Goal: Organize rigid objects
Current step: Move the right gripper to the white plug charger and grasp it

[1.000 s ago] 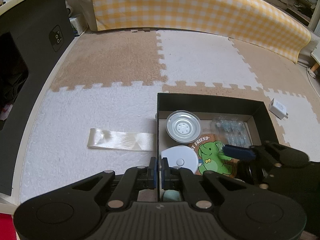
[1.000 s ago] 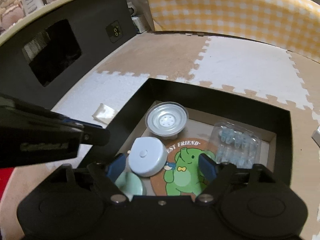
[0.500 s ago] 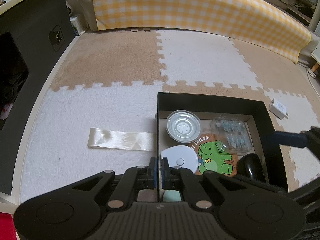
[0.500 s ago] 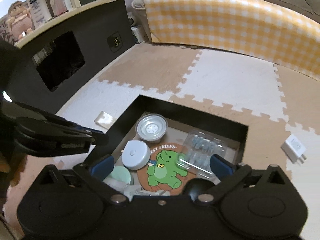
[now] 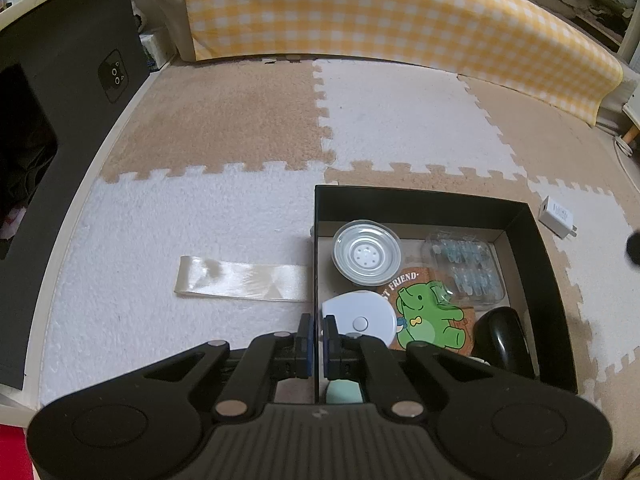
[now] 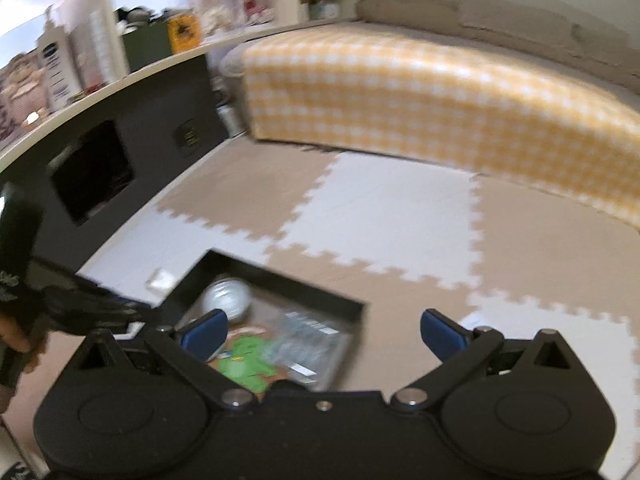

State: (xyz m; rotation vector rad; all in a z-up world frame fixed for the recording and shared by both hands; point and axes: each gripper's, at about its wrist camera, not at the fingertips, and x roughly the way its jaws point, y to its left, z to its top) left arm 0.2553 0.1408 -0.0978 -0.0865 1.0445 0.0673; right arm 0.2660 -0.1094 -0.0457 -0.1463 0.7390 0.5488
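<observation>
left tool (image 5: 315, 334) pinches the left wall of the black box (image 5: 536, 240) at lower centre, right tool (image 6: 324, 330) open and empty; the white charger (image 5: 557, 216) outside at right could be forgotten.

I can read "FRIEND" on the round coaster (image 5: 430, 312) with the green elephant, lying in my black box (image 5: 416, 205).

Left wrist view: close, looking down on black box (image 5: 420, 204). Right wrist view: higher, farther back, blurred; both share box (image 6: 280, 280), yellow checked cover (image 5: 380, 12).
</observation>
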